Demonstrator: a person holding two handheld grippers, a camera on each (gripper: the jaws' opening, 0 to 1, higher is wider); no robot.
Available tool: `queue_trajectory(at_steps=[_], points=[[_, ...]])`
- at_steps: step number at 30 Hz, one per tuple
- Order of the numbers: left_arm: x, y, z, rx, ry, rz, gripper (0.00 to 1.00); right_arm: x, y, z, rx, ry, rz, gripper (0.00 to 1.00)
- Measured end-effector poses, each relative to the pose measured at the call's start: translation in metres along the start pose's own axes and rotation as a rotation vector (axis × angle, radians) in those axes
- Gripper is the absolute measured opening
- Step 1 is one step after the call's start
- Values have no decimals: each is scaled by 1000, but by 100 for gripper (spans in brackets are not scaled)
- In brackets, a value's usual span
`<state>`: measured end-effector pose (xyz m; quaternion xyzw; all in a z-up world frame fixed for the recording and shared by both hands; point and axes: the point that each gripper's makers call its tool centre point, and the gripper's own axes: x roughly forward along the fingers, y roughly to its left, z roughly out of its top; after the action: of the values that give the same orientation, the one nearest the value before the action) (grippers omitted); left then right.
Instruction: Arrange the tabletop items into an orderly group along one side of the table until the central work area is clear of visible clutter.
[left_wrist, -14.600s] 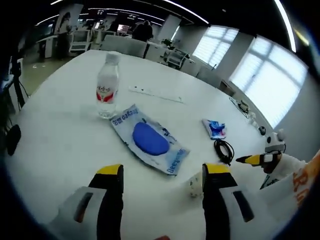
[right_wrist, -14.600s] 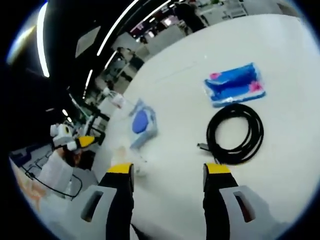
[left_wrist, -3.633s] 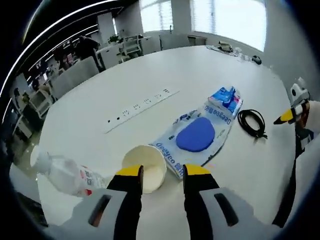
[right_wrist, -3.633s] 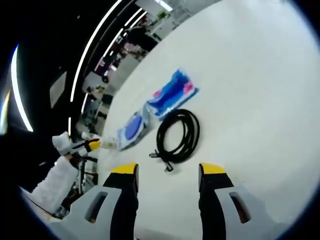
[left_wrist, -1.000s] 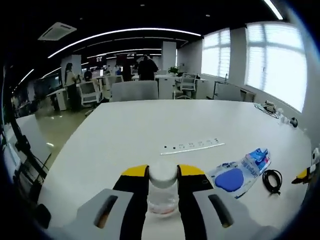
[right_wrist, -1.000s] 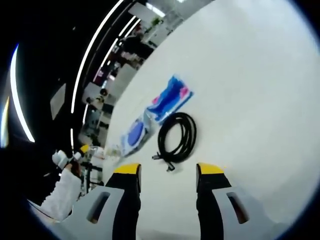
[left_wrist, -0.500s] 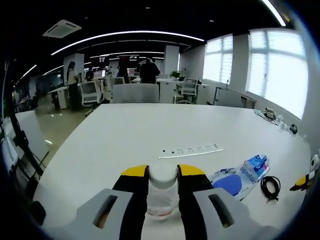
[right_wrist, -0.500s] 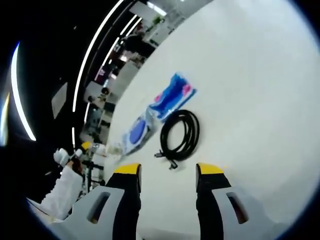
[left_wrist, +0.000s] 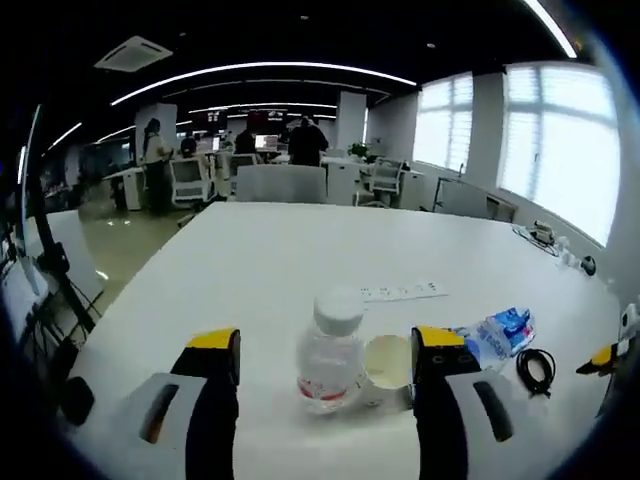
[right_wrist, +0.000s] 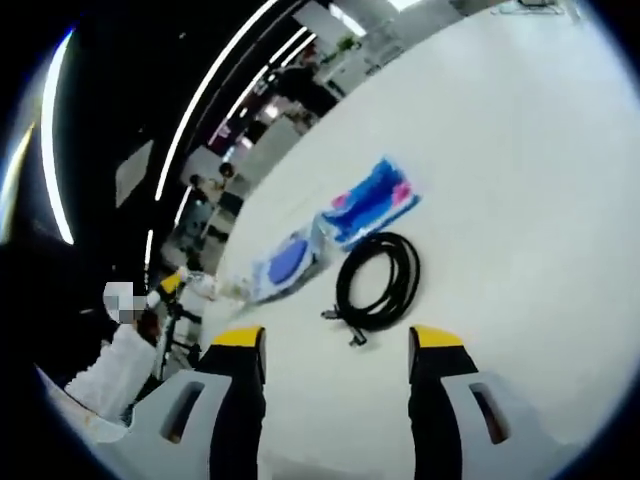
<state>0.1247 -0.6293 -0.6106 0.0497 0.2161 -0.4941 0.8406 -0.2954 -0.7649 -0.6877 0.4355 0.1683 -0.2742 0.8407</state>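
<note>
On the table (left_wrist: 250, 250), between our jaws: bottle (left_wrist: 330, 352) upright, label unreadable.
Cup (left_wrist: 387, 366): touching it.
Left gripper (left_wrist: 325, 365): jaws spread.
Right gripper (right_wrist: 337, 350): we hold jaws spread near cable (right_wrist: 380, 281).

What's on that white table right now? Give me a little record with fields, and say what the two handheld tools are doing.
table: white table, large
bottle: water bottle, upright, between the open jaws of the left tool, not gripped
cup: paper cup, just beside the bottle
pouches: blue-pad pouch and blue-pink packet, lying flat side by side
cable: black cable, coiled, next to the packet
right tool: open, empty, pointing toward the cable
</note>
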Motion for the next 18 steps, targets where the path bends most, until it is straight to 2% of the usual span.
queue_trajectory(at_steps=[1, 3, 5, 10, 14, 18], points=[[-6, 0, -8, -14, 9, 0, 87, -2, -2, 4, -38, -15, -16, 62], [-23, -4, -36, -34, 70, -31, 87, -4, -4, 4, -46, -14, -16, 64], [-37, -8, -51, -43, 89, -64, 86, -8, -6, 5, -72, -12, -21, 66], [-67, -10, -72, -59, 105, -90, 93, -13, -10, -1, -168, 27, -45, 69], [-86, -7, -96, 7, 182, -95, 91, -15, -9, -8, -228, 62, -49, 70], [-98, -14, -106, -15, 192, -124, 87, -17, -6, -21, -252, 100, -46, 70]])
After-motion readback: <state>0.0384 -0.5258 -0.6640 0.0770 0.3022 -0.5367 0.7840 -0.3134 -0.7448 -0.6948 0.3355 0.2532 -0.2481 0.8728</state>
